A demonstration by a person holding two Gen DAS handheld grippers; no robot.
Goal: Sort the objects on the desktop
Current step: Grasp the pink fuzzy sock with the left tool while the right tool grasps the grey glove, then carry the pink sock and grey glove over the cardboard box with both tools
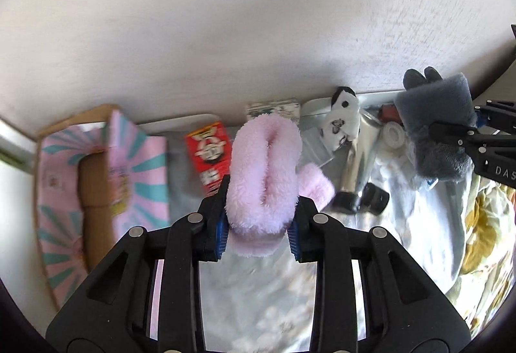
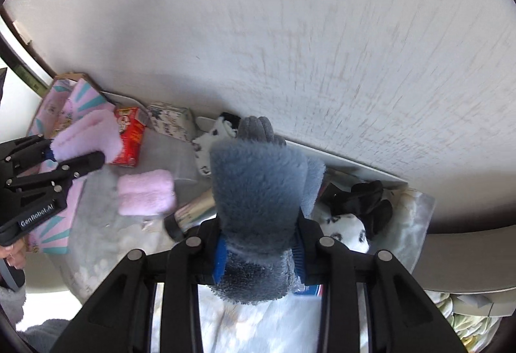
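- A pink-and-teal cardboard box point(image 1: 106, 172) lies open at far left.
- Right of the box, the left gripper point(image 1: 258, 224) clenches a pink fluffy glove point(image 1: 264, 169).
- Farther right, the right gripper point(image 2: 259, 251) grasps a grey fluffy glove point(image 2: 258, 185).

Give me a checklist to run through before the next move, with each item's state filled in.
1. Left tongs clamped on the pink fuzzy glove: ok, blue pads press both sides.
2. Right tongs clamped on the grey-blue fuzzy glove: ok.
3. Both gloves lifted off the clutter: ok, each hangs above the items below.
4. Matching second pink glove located: ok, it lies on the grey mat beside the red box.
5. Pink patterned box open to receive items: ok, its flap is up.
6. Which place each glove belongs in: cannot tell.
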